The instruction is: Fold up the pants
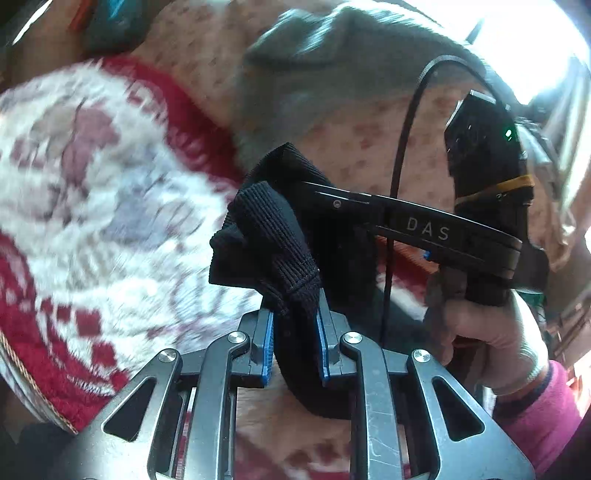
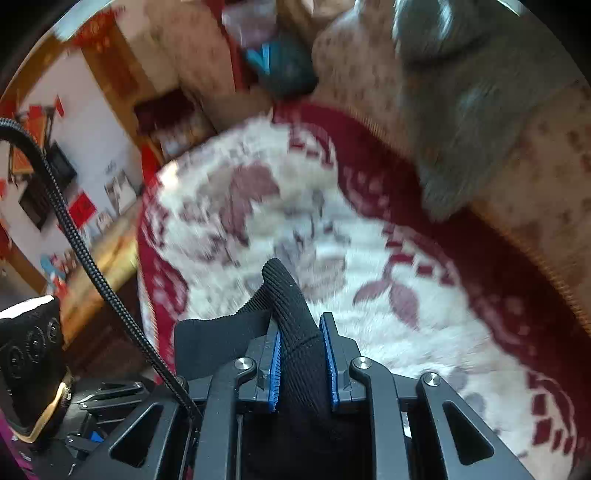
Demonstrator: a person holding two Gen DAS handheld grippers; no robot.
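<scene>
Since the black ribbed pants (image 1: 273, 236) are soft, light and floppy, they are pinched at a bunched edge by the left hand-held gripper (image 1: 295, 332) and the right hand-held gripper (image 2: 303, 354). Both are closed on the cloth, which is held up above the red-and-white blanket (image 2: 332, 229). Sagging is likely, so hemmed edges are judged the surest hold.

Each camera sat just behind its own gripper and looked forward and downward along the fingers, very close to the black cloth (image 1: 280, 251) between them. The left wrist view faced the red-and-white rug (image 1: 92, 206) and took in the right gripper (image 1: 476, 206) and hand (image 1: 487, 332) on its right side. The right wrist view faced the same rug (image 2: 295, 221), with room furniture far left. Both views shared the rug, the grey garment (image 1: 314, 74) (image 2: 472, 122) beyond it and the teal object (image 1: 114, 22) (image 2: 284, 74) at the far edge.
</scene>
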